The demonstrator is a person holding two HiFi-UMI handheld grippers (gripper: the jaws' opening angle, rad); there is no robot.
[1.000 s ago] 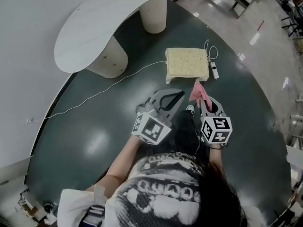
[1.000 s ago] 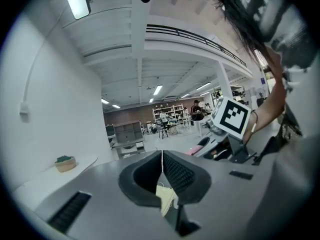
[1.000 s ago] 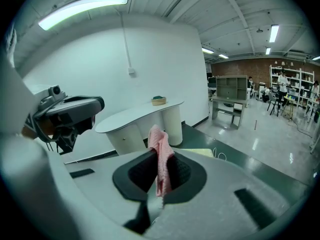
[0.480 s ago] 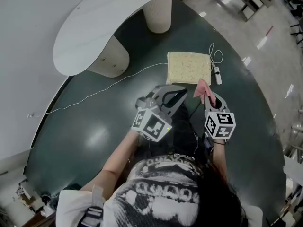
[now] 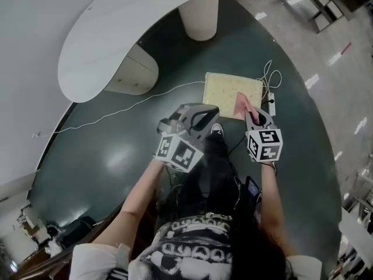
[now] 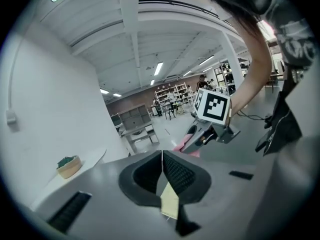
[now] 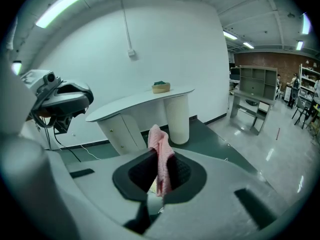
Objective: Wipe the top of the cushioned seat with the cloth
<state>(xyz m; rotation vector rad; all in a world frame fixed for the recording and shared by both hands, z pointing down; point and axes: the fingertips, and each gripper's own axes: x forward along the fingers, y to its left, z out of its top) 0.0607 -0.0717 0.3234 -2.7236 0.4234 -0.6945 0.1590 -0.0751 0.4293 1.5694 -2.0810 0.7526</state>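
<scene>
At the bottom of the head view the person's patterned shirt (image 5: 204, 247) filled the frame, with both bare forearms reaching up toward the middle. The left gripper (image 5: 205, 116), just left of centre, had its jaws pressed together with nothing between them, as its own view showed plainly. The right gripper (image 5: 252, 118), just right of centre, was clamped on the pink cloth (image 5: 240, 104); in the right gripper view the cloth (image 7: 160, 156) ran down between the two dark pads and stood up above them in a crumpled fold. In the head view the cloth overlapped the lower right corner of the cushioned seat (image 5: 224, 86), a pale yellow speckled square low on the dark green floor (image 5: 105, 168) above the grippers; whether cloth and cushion touched could not be told. Just right of the seat lay a white power strip (image 5: 271, 105) with a coiled lead, and a thin white cable (image 5: 116, 113) trailed from the seat's left side toward the left edge of the frame. Farther up, a curved white counter (image 5: 99, 34) filled the upper left, with a round pedestal (image 5: 200, 17) at top centre. In the right gripper view a small bowl (image 7: 161, 87) sat on that counter.
</scene>
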